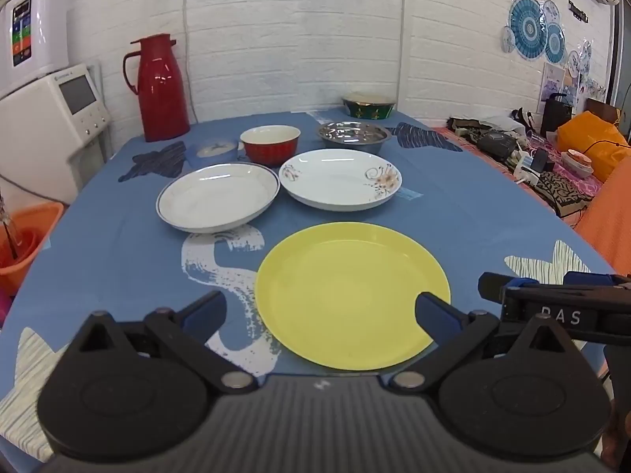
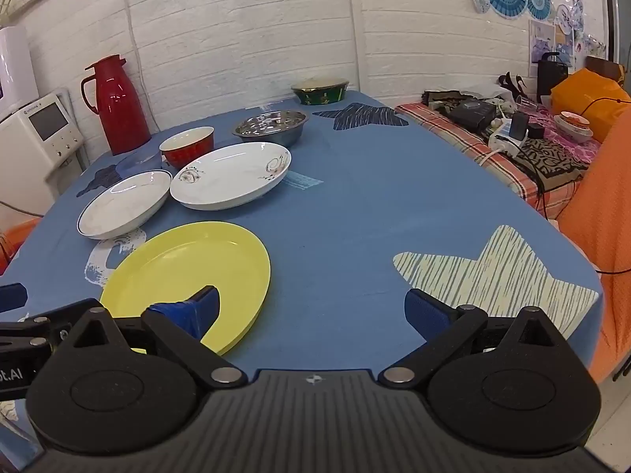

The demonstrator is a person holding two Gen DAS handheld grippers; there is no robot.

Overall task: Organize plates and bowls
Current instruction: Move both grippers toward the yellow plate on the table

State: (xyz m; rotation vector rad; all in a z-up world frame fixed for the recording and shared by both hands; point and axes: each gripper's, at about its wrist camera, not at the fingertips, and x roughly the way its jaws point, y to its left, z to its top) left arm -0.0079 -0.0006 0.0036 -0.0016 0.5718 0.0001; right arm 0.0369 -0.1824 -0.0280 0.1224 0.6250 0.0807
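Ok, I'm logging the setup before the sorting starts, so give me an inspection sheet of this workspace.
Surface: table under a blue patterned cloth.
Job's things: yellow plate nearest; blue-rimmed white plate and floral white plate behind it; red bowl, steel bowl, green bowl further back.
Clutter: red thermos.
Grippers: left gripper and right gripper both open, holding nothing.
Cables: power strip with cords, on the side bench.
Surroundings: white brick wall, white appliance.

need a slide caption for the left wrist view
Open left gripper poised over a yellow plate, with two white plates and three bowls behind on the blue table.
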